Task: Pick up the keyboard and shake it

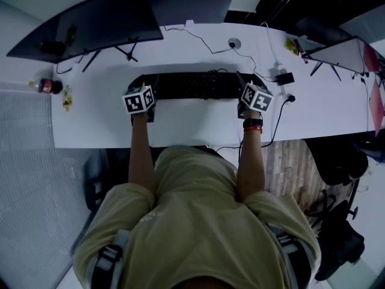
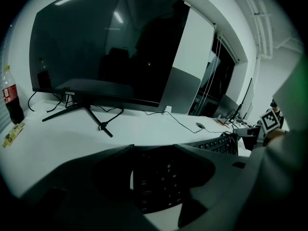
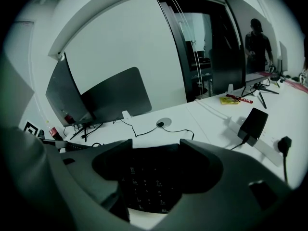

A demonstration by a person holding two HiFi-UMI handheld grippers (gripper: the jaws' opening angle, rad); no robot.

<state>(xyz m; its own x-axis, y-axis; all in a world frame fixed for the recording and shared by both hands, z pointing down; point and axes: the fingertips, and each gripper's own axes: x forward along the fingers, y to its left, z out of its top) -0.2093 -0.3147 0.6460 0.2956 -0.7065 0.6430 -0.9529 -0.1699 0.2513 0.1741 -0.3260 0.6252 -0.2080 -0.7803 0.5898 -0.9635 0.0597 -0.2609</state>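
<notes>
A long black keyboard (image 1: 192, 86) lies across the white desk (image 1: 180, 125), just in front of me. My left gripper (image 1: 144, 88) is at its left end and my right gripper (image 1: 247, 84) at its right end. In the left gripper view the dark keys (image 2: 161, 189) fill the gap of the left gripper (image 2: 156, 177), and the rest of the keyboard runs off to the right. In the right gripper view the keys (image 3: 144, 189) likewise fill the space between the jaws of the right gripper (image 3: 150, 177). Both pairs of jaws stand wide and hug the keyboard's ends.
A large dark monitor (image 1: 96, 20) on a thin stand is behind the keyboard on the left, another screen (image 1: 189, 8) beside it. A cola bottle (image 1: 47, 87) stands far left. A power adapter (image 1: 284, 77), cables and a grommet (image 1: 233, 43) lie at the right. A person (image 3: 260, 42) stands far off.
</notes>
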